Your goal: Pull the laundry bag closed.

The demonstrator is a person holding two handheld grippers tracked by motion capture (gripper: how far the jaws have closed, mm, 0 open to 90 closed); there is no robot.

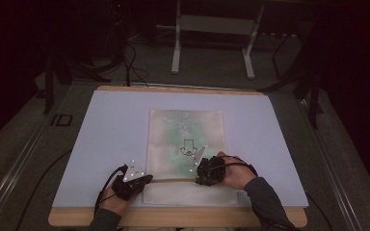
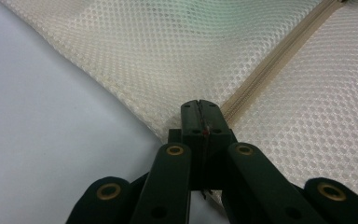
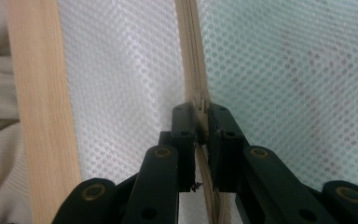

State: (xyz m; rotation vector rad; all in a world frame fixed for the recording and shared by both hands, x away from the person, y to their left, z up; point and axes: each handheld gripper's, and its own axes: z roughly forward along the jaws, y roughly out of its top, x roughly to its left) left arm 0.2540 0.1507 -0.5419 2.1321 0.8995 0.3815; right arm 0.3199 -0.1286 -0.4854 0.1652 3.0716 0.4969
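Evidently the work in hand was the zipper of the cream mesh zip bag [image 1: 185,144], which lay flat on the pale blue mat [image 1: 111,130] in the middle of the wood-edged counter [image 1: 77,219], its zipper line running left to right along the near part of the bag.

At the left, the left gripper [image 1: 147,179] sat at the bag's near-left edge. In the left gripper view its jaws were pressed together at the corner where the beige zipper tape [image 2: 270,65] met the mesh, so it looked to be pinching the bag's end to anchor it.

Further right, the right gripper [image 1: 198,179] rested on the same zipper line near the middle of the bag. In the right gripper view its jaws were nipped narrowly on a small beige zipper pull [image 3: 199,105] standing on the tape, with a green-tinted item showing through the mesh on the far side.

By my reading, the step was the slide itself: one end held, the pull gripped. The next move likely called for drawing the right gripper steadily along the tape while the left kept the mesh taut, so that the fabric would not bunch and the pull would not slip out.
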